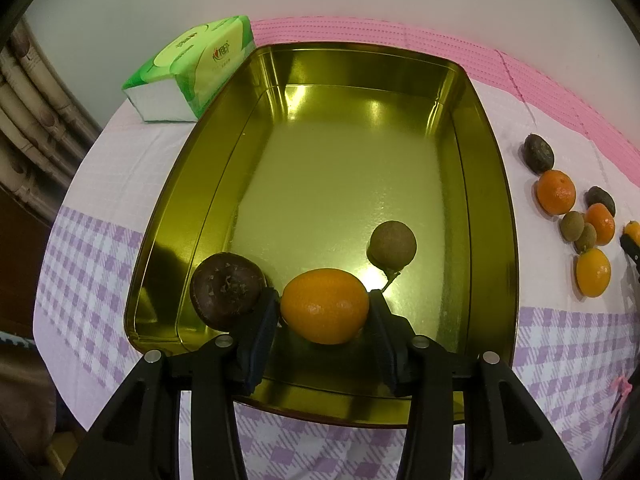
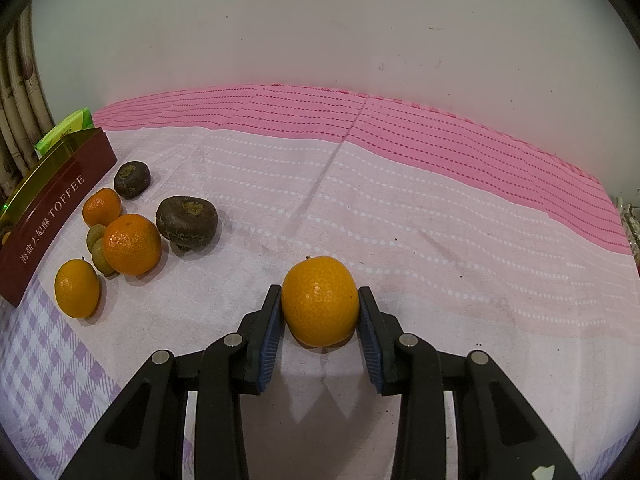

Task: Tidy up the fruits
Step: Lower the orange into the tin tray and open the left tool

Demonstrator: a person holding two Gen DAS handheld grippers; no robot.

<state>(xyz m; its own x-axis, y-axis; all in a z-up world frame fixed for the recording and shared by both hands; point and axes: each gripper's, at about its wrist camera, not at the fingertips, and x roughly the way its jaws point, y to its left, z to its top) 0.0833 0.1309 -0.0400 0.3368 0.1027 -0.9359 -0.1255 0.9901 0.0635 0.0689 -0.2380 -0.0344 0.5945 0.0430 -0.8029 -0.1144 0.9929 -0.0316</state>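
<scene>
Left claw (image 1: 324, 306) is closed on an orange (image 1: 324, 305) over the gold tin (image 1: 486, 216); right claw (image 2: 320, 308) grips another orange (image 2: 320, 301). Two fruits are binned; six loose fruits (image 2: 132, 244) remain on the bench.

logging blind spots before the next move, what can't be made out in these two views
- Left wrist view: whether the orange rests on the tin's floor; the left gripper hides its underside.
- Left wrist view: the right gripper, cut off by the edge.
- Right wrist view: the tin's inside; its red wall hides it.
</scene>
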